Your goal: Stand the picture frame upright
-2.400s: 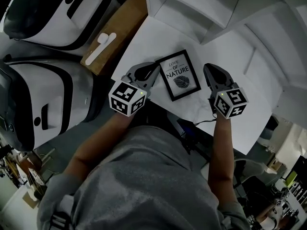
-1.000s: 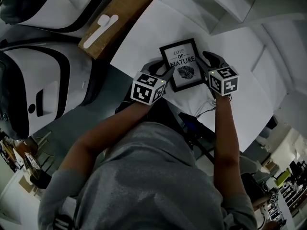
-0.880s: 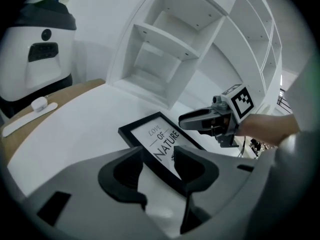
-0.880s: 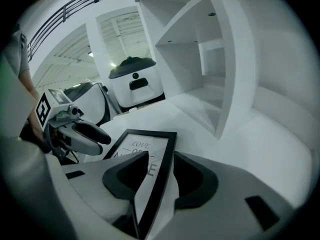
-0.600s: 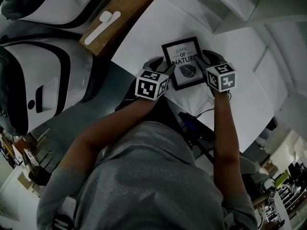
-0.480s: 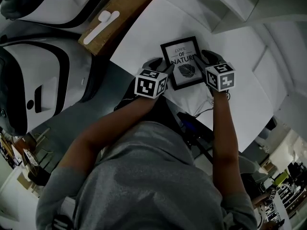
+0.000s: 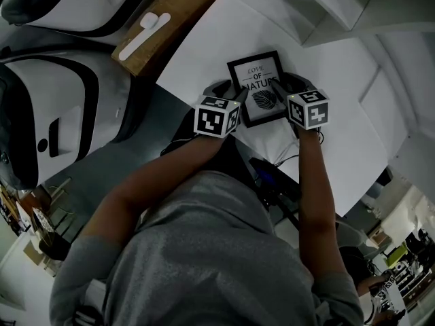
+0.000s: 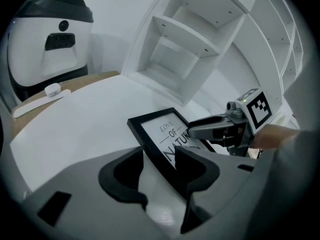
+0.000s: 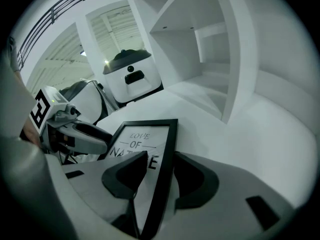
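Note:
The black picture frame reads "LOVE OF NATURE" above a leaf and faces up toward me on the white table. Whether it lies flat or leans back I cannot tell. My left gripper straddles its left edge, with a gap showing beside one jaw. My right gripper straddles the right edge the same way. Both pairs of jaws have just been opening, and each has a frame edge between them without pinching it. Across the frame, each gripper view shows the other gripper.
A white shelf unit stands just behind the frame. A wooden board with a white tool lies to the far left. Large white-and-black machines sit left of the table. A cable runs along the table's near edge.
Both grippers came in from beside the frame onto its left and right edges. Over the last second they stayed almost still, and the left gripper's cube rolled slightly.

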Available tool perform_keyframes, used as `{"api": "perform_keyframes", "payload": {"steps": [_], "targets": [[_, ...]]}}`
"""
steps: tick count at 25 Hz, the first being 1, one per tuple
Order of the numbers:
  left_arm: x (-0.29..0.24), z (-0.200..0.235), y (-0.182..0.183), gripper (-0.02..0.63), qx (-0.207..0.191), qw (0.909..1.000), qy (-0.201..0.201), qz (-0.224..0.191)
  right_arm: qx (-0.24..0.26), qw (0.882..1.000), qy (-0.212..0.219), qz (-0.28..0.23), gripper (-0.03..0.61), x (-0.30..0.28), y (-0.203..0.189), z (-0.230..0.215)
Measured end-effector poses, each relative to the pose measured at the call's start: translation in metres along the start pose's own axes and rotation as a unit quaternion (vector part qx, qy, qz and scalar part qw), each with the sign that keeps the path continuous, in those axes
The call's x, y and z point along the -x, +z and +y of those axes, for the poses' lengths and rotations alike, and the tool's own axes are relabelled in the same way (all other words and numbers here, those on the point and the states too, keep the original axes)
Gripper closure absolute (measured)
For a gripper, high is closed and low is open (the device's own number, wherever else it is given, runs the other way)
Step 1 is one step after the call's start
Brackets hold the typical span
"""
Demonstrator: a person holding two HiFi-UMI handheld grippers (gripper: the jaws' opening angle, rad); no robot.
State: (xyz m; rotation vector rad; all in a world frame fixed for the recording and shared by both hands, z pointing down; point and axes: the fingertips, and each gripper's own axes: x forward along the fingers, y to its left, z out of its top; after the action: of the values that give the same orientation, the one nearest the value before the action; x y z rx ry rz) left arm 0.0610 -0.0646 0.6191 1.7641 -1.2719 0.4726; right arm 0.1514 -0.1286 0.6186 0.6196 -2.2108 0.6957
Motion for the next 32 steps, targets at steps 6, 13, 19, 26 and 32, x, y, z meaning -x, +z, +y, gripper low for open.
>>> {"api": "perform_keyframes", "payload": {"steps": [6, 13, 19, 26, 32], "targets": [[0.001, 0.006, 0.0, 0.468, -0.006, 0.9999, 0.009, 0.001, -0.028, 1.0, 0.011, -0.002, 0.416, 0.002, 0.0, 0.004], [0.003, 0.009, 0.001, 0.485, 0.027, 0.9996, 0.0, -0.006, -0.062, 0.997, 0.018, -0.037, 0.414, 0.021, 0.01, 0.013], [0.004, 0.012, 0.002, 0.5, 0.064, 0.9978, -0.014, -0.004, -0.09, 0.992, 0.037, -0.086, 0.414, 0.045, 0.028, 0.023], [0.005, 0.019, 0.003, 0.511, 0.103, 0.9944, -0.021, -0.006, -0.191, 0.964, 0.126, -0.137, 0.414, 0.064, 0.046, 0.035], [0.006, 0.018, 0.005, 0.512, 0.104, 0.9943, -0.023, -0.006, -0.259, 0.929, 0.217, -0.151, 0.414, 0.073, 0.051, 0.036]]}}
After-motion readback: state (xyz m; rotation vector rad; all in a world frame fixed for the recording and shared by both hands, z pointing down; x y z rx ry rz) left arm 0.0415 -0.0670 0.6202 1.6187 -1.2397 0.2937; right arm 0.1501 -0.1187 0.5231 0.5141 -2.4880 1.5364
